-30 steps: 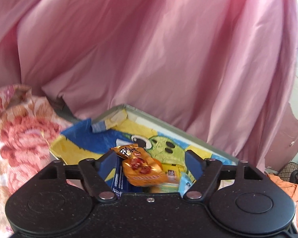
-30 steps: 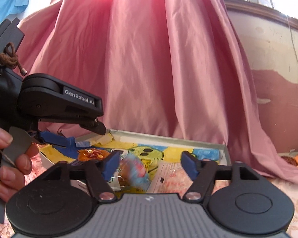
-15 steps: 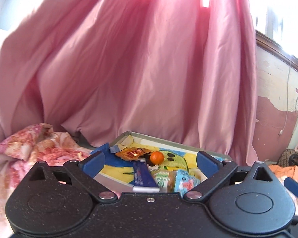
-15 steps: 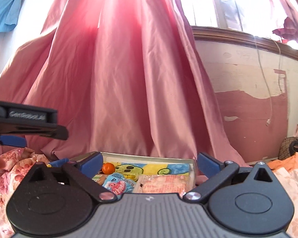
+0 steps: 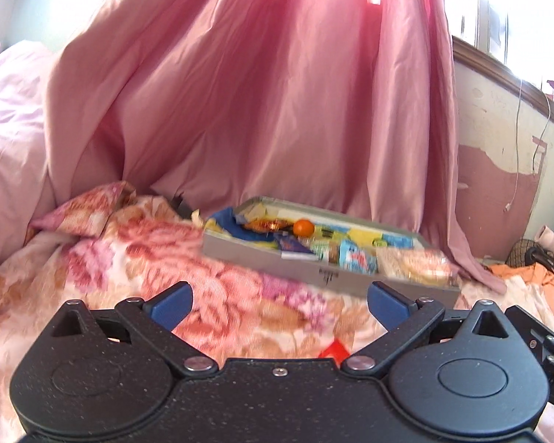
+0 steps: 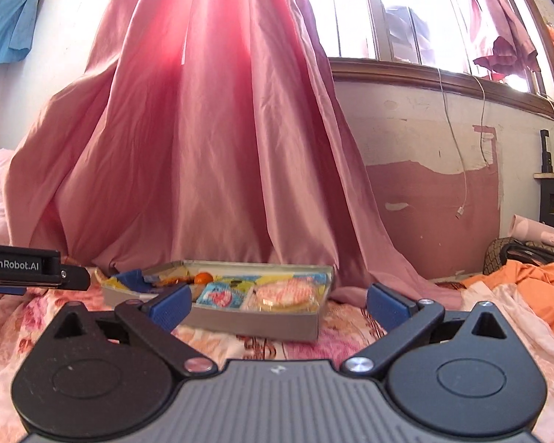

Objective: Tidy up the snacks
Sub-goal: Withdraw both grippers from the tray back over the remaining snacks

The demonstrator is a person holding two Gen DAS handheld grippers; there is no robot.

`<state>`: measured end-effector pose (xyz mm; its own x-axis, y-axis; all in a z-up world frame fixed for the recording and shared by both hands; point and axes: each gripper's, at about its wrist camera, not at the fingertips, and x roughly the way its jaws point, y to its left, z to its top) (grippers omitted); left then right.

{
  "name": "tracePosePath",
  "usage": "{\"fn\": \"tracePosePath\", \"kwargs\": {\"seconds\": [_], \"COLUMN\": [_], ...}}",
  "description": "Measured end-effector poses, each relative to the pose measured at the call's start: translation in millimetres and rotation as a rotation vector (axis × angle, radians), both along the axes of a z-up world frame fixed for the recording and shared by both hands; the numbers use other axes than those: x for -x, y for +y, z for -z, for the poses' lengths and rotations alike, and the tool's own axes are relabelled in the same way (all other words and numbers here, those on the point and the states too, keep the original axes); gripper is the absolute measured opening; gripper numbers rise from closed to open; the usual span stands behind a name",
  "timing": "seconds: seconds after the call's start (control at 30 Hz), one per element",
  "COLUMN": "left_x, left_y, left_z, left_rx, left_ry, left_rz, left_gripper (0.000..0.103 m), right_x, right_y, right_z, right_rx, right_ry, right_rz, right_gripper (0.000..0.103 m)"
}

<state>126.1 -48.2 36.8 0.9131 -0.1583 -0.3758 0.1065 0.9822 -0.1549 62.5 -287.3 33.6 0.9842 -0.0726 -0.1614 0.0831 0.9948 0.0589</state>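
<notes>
Both grippers hang back from the grey cardboard box (image 6: pixel 218 319), which sits on the floral bedspread (image 5: pixel 103 265) in front of the pink curtain (image 6: pixel 210 140). The left gripper (image 5: pixel 279 304) and the right gripper (image 6: pixel 279 304) have their blue fingers (image 6: pixel 170 302) spread wide, having just been opening, with nothing between them.

In the right wrist view the box lies centre frame, holding a small orange (image 6: pixel 204 277), a blue snack packet (image 6: pixel 219 294) and a pink-and-white wrapped biscuit pack (image 6: pixel 288 293). A red scrap (image 5: pixel 334 349) shows low between the left fingers; I cannot tell what it is.

If more snacks remain, I'd come in low, close on the wrapper's middle, and set each beside its neighbours, not on top.
</notes>
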Motion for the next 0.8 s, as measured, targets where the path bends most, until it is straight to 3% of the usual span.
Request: {"fn": "tracePosePath", "kwargs": {"seconds": [0.37, 0.6, 0.8], "left_x": [40, 39, 35], "left_y": [10, 8, 3], "left_z": [24, 47, 56], "left_rx": [-0.09, -0.087, -0.136], "left_ry": [0.148, 0.318, 0.351], "left_rz": [0.031, 0.082, 0.095], "left_gripper": [0.1, 0.098, 0.097], "right_x": [43, 39, 30], "right_y": [10, 11, 6], "right_z": [16, 29, 39], "right_rx": [0.025, -0.015, -0.056], "right_ry": [0.185, 0.342, 0.432], "right_rz": [-0.041, -0.061, -0.05], "right_gripper": [0.103, 0.103, 0.103]}}
